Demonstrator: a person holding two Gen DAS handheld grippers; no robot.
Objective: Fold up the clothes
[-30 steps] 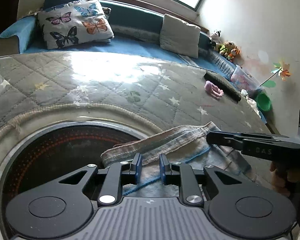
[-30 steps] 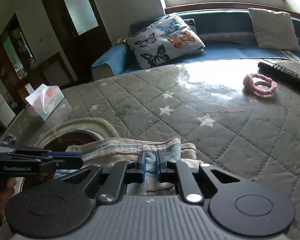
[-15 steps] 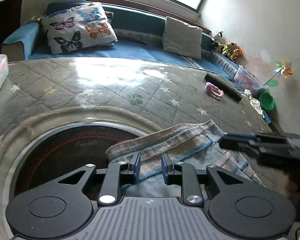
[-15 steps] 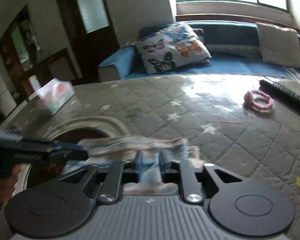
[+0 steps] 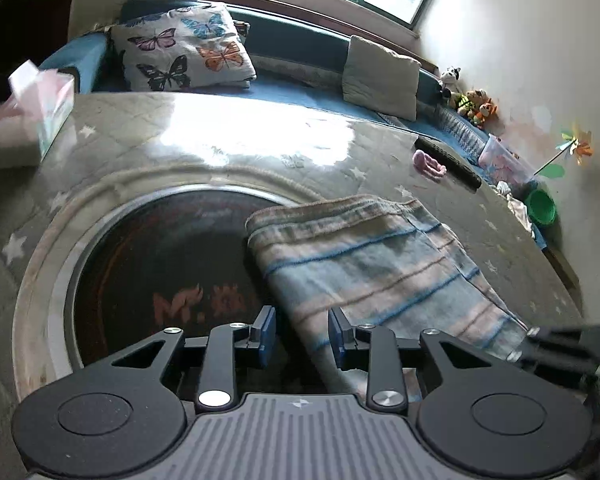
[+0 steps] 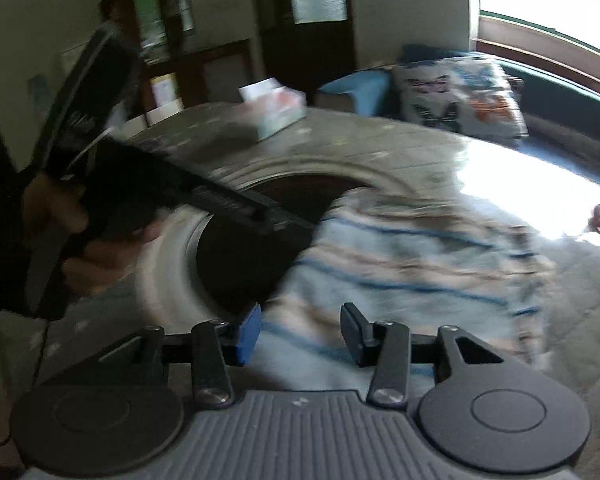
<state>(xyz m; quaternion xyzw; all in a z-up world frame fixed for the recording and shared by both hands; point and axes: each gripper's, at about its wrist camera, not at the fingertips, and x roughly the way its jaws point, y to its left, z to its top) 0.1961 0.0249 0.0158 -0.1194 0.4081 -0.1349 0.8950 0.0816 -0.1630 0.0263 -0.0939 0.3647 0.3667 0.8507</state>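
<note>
Cloth, a striped folded garment, lies centre-right of the left wrist view on the quilted table cover, overlapping the dark round inset. Both claws have just been spreading; left gripper and right gripper stand apart, pinching nothing, cloth lying loose below. Withdrawing level should keep the fold flat; tissue box, remote and pink ring sit well clear.

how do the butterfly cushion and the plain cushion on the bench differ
The butterfly cushion is white with large coloured butterflies printed on it; the plain cushion is a single beige-grey with no pattern. The butterfly cushion sits at the left end of the blue bench and looks wider and plumper; the plain cushion sits further right, nearer the soft toys, and looks smaller and flatter. Both are roughly square and lean back against the bench under the window.
</note>
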